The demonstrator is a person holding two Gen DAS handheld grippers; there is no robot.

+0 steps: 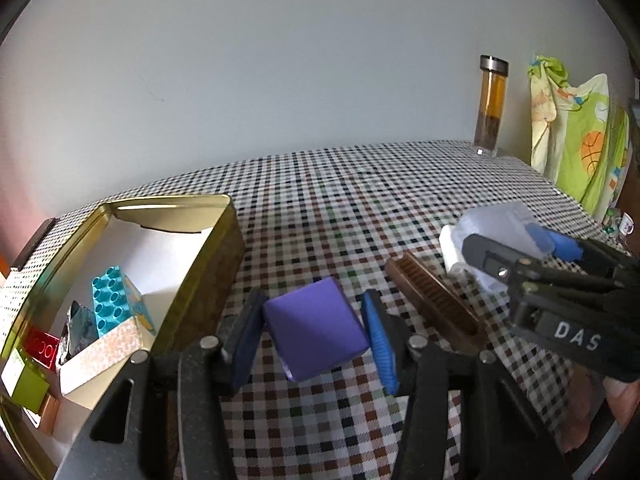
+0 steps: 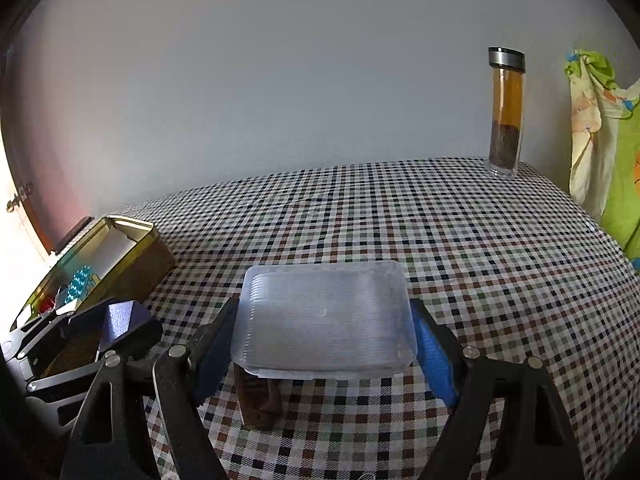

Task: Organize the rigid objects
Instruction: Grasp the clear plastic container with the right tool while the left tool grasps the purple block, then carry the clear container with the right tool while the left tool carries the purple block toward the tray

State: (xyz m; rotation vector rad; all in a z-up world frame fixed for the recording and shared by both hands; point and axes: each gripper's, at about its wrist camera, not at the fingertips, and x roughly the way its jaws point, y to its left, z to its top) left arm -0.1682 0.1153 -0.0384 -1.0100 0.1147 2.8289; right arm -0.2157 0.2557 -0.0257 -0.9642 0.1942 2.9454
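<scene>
on the checked worktop (image 1: 360,208), just right of the open gold tin (image 1: 224,240), the left tongs (image 1: 316,332) hold a purple cube (image 1: 316,328) clear of the cloth, tilted on one corner, pinched between the dark pad and the ribbed blue pad. that tilt is the main risk: the grip looks to sit on slanted faces, so the cube could twist or slip out on the way to the tin and land on the cloth or clip the tin's near wall. the tin already holds a teal studded brick (image 1: 110,300), a red brick (image 1: 42,348), a green block (image 1: 26,384) and a pale speckled bar (image 1: 104,354) crowded at its near end, so a drop there might knock them about; the far end looks freer. the right tongs (image 2: 324,340) stand wide around a clear plastic box (image 2: 324,316), both pads at its sides, seemingly clamping it and carrying it above the cloth. a brown brush (image 1: 436,304) lies under and between the two tools, and a careless swing of either could catch it. the cube hangs near the tin's right wall, not yet over the opening.
</scene>
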